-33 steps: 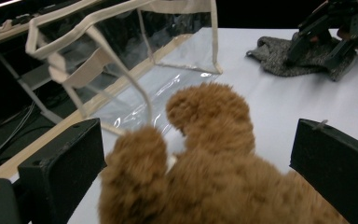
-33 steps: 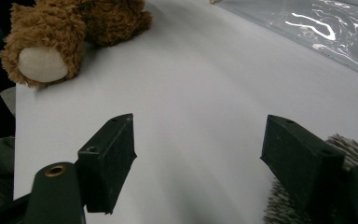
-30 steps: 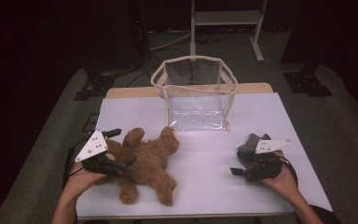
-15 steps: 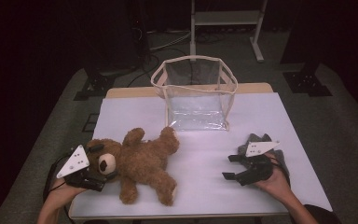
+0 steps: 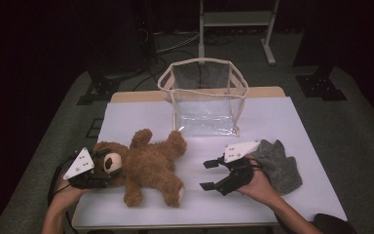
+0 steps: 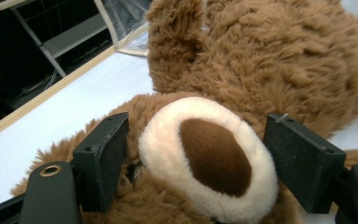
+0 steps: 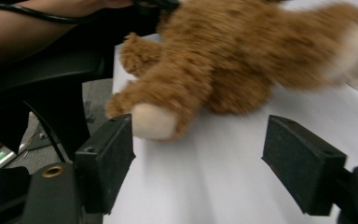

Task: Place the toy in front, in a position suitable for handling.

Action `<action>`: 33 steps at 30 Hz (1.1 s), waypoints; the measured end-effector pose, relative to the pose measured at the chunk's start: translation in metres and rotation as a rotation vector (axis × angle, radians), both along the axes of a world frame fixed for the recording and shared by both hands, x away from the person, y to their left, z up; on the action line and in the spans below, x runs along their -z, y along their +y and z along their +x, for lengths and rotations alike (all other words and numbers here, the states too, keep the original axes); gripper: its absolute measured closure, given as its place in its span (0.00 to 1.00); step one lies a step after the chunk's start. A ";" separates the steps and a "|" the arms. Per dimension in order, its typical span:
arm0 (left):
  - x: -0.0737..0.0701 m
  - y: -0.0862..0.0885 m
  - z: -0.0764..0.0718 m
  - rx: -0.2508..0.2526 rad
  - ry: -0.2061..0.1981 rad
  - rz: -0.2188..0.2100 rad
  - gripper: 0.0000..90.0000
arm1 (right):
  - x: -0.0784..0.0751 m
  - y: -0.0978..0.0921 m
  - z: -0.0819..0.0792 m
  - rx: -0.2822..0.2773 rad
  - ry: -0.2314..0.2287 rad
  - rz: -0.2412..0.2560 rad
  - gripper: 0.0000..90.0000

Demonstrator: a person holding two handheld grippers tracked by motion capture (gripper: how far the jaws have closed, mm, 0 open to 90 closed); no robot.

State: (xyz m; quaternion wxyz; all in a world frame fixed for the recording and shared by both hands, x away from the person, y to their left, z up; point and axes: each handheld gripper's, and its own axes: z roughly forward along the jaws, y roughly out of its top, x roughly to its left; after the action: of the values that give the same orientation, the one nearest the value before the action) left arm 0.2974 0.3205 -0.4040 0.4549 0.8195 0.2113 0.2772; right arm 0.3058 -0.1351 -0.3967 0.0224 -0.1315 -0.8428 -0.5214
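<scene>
A brown teddy bear (image 5: 148, 165) lies on its back on the white table (image 5: 272, 117), head toward the left edge. My left gripper (image 5: 103, 168) is open with its jaws on either side of the bear's head. In the left gripper view the cream muzzle (image 6: 209, 158) sits between the two black jaws of the left gripper (image 6: 203, 163). My right gripper (image 5: 206, 175) is open just right of the bear's legs, nothing between its jaws. In the right gripper view the bear's foot (image 7: 151, 121) lies close to the left jaw of the right gripper (image 7: 198, 161), blurred.
A clear, cream-trimmed bag (image 5: 204, 97) stands open at the back middle of the table. A grey fuzzy cloth (image 5: 280, 165) lies behind my right hand. The person's forearms come in over the front edge, and dark floor surrounds the table.
My left gripper drew back left off the bear's head, uncovering the face, and now straddles it. My right gripper moved left toward the bear's legs, uncovering the grey cloth.
</scene>
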 end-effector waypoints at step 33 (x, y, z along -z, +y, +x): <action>-0.008 -0.003 0.025 0.017 0.070 0.023 0.10 | 0.013 0.084 0.019 0.001 0.034 -0.150 0.57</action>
State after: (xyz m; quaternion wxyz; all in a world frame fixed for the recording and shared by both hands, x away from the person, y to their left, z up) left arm 0.3221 0.3178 -0.3964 0.4402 0.8355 0.2170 0.2470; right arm 0.3250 -0.0509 -0.4097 0.0265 -0.1424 -0.8789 -0.4545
